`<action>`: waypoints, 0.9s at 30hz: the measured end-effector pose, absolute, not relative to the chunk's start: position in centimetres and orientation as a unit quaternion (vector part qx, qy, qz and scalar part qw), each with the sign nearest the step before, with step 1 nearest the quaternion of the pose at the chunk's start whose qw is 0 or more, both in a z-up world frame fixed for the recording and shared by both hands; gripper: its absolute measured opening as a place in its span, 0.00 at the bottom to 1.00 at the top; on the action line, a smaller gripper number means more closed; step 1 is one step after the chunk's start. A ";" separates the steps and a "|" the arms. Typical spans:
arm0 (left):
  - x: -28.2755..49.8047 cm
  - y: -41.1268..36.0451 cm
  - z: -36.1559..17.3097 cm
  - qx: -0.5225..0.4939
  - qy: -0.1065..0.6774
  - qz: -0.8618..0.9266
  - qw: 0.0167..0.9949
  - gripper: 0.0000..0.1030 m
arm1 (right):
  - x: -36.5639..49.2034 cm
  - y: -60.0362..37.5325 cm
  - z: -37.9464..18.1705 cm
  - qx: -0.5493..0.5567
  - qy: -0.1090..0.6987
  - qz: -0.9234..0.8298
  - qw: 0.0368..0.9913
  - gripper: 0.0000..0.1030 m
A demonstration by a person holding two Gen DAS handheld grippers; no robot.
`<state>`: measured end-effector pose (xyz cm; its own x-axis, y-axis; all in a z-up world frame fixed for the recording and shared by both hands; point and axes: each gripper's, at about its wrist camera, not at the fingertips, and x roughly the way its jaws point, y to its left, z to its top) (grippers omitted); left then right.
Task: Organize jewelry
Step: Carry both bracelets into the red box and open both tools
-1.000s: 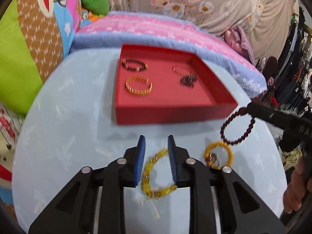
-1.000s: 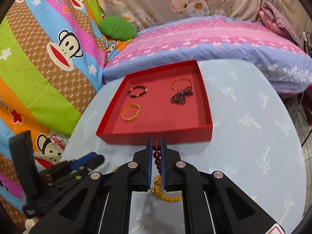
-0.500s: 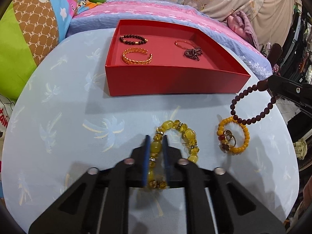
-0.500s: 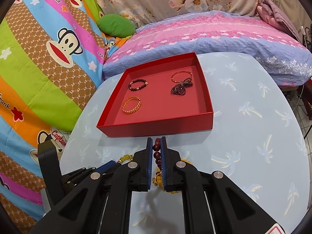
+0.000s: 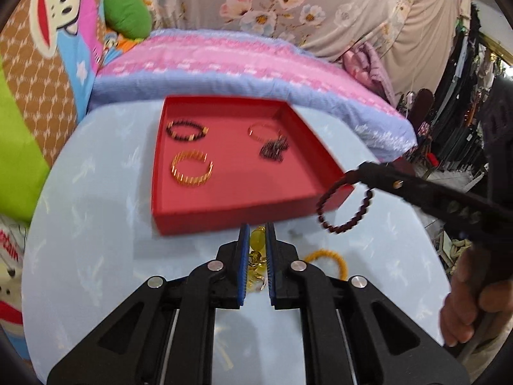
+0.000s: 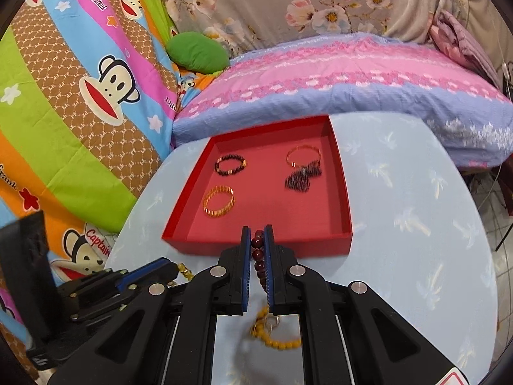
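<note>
Left hand-held gripper [image 5: 256,240] pinches the yellow bracelet [image 5: 256,239]; right hand-held gripper [image 6: 256,243] pinches the red bracelet [image 6: 257,253]. Either loop, dangling, may snag the tray [image 6: 256,248] wall and slip free.

Tray [image 6: 340,189] set on the table [image 6: 416,224] before a pillow [image 6: 336,83], four jewelry pieces laid inside, a beaded bracelet [image 6: 275,337] left on the table nearer than the tray
</note>
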<state>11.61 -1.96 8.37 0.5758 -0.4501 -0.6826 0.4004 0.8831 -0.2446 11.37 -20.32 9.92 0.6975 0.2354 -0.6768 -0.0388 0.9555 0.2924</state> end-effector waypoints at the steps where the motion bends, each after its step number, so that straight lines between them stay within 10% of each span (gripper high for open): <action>1: 12.0 -2.2 9.2 -0.031 0.386 -0.242 0.890 0.09 | 11.9 -20.3 10.4 0.125 0.377 0.075 0.915 0.08; 10: 16.5 -3.6 13.9 -0.028 0.330 -0.244 0.912 0.09 | 16.9 -20.8 12.2 0.131 0.356 0.080 0.922 0.08; 27: 21.0 -0.8 2.8 -0.059 0.435 -0.170 0.882 0.10 | 20.6 -23.9 3.2 0.163 0.434 0.025 0.886 0.11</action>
